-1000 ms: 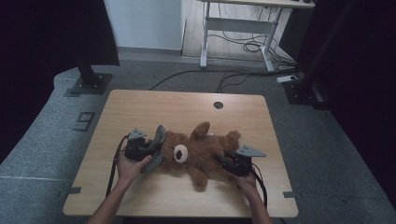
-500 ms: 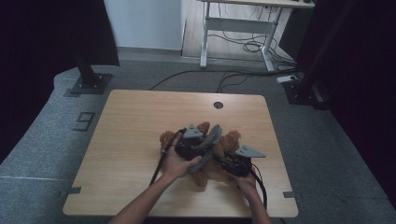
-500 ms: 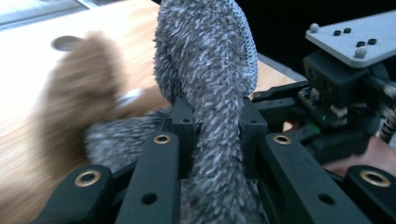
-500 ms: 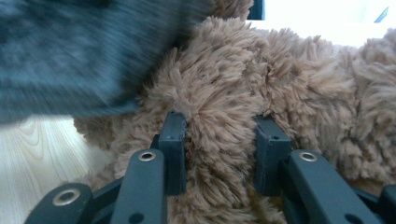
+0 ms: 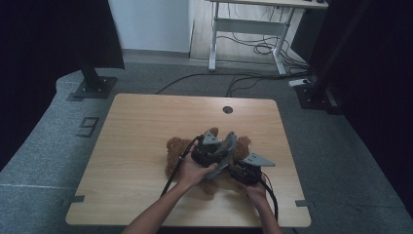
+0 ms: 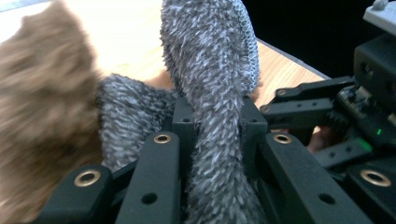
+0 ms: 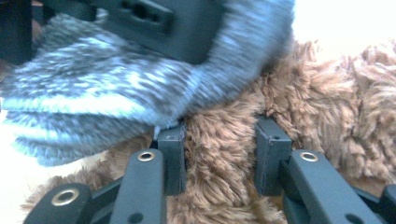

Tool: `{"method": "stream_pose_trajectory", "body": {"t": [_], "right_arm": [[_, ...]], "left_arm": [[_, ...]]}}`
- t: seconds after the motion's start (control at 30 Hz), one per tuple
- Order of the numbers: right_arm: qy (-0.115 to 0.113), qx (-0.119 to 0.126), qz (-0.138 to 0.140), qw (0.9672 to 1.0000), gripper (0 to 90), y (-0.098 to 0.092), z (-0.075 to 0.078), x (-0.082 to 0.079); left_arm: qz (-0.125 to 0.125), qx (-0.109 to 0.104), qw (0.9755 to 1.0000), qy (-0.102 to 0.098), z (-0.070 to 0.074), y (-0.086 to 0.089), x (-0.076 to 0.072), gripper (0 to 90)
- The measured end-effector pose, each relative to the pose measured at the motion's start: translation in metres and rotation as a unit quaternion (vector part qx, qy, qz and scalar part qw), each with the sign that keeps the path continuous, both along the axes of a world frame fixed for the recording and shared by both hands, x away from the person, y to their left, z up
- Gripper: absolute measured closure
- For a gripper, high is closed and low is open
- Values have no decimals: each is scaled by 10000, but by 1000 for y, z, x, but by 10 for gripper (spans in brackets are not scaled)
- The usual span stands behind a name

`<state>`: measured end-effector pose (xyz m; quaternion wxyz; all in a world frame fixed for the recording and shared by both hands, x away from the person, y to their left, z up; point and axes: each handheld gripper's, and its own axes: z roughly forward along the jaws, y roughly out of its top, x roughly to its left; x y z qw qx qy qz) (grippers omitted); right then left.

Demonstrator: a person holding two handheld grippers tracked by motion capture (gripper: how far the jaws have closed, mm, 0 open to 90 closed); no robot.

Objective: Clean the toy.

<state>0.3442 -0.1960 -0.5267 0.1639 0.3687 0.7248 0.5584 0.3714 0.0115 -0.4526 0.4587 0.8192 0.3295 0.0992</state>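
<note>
Grey sock stands upright in left gripper's fingers; right gripper grips teddy bear.

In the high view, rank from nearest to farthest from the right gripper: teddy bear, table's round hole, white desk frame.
1. Teddy bear, under and beside the right gripper.
2. Round hole, farther up the table.
3. White desk frame, beyond the table at the back.

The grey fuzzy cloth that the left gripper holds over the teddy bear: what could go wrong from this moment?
1. The left gripper pinches only a narrow fold of the grey fuzzy cloth, so the fabric might slip out if pulled.
2. The right gripper clamps the teddy bear by its fur alone; a tug could drag the bear across the table.
3. The two grippers sit very close together and could collide.
</note>
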Motion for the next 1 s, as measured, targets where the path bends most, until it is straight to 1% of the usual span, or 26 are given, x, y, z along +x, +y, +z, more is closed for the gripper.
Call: {"method": "stream_pose_trajectory", "body": {"t": [0.03,0.07,0.1,0.13,0.17,0.27,0.3,0.33,0.37,0.4,0.43,0.47,0.6,0.67,0.7,0.73,0.8,0.83,0.87,0.9,0.93,0.97,1.0], "right_arm": [[24,32,1,10000,622,-1,0,0],[24,32,1,10000,622,-1,0,0],[36,49,1,10000,621,-1,0,0],[48,93,12,9999,622,-2,-1,1],[48,93,12,9999,622,-2,-1,1],[74,160,45,9998,621,-3,-1,1],[76,168,64,9998,619,-4,-1,1],[67,178,110,9998,610,-4,-2,1],[67,178,110,9998,610,-4,-2,1],[61,192,143,9997,592,-3,-1,0],[61,192,143,9997,592,-3,-1,0],[56,178,183,9997,565,-4,-1,0],[52,207,252,9995,521,-7,0,0],[131,271,286,9991,483,-11,0,0],[216,193,321,9991,422,-14,1,0],[216,193,321,9991,422,-14,1,0],[317,-32,331,9989,356,-16,0,-2],[457,-140,332,9983,337,-18,-3,-2],[457,-140,332,9983,337,-18,-3,-2],[466,-171,365,9981,386,-19,-5,-3],[466,-171,365,9981,386,-19,-5,-3],[418,-204,401,9981,432,-18,-5,-4],[351,-248,445,9981,486,-17,-5,-6]], "left_arm": [[92,-8,10000,-32,-1,9,-1,744],[92,-8,10000,-32,-1,9,-1,744],[156,16,9999,-58,-2,17,-2,744],[271,61,9996,-75,-3,28,-2,744],[271,61,9996,-75,-3,28,-2,744],[448,197,9986,-212,-7,48,-5,744],[481,190,9984,-227,-7,54,-6,744],[519,124,9984,-211,-8,63,-7,744],[519,124,9984,-211,-8,63,-7,744],[523,92,9984,-196,-8,67,-7,744],[513,58,9985,-173,-9,67,-7,744],[504,50,9986,-161,-10,67,-7,744],[489,76,9986,-180,-13,65,-7,744],[482,21,9987,-130,-13,65,-7,744],[479,0,9988,-106,-13,66,-6,744],[477,-28,9988,-79,-13,67,-6,744],[482,-59,9988,-42,-13,67,-6,744],[478,-75,9988,-37,-12,64,-7,744],[478,-75,9988,-37,-12,64,-7,743],[428,-72,9990,-86,-9,59,-9,741],[428,-72,9990,-86,-9,59,-9,739],[389,-34,9991,-147,-6,54,-10,739],[313,-55,9993,-178,-2,46,-12,737]]}}
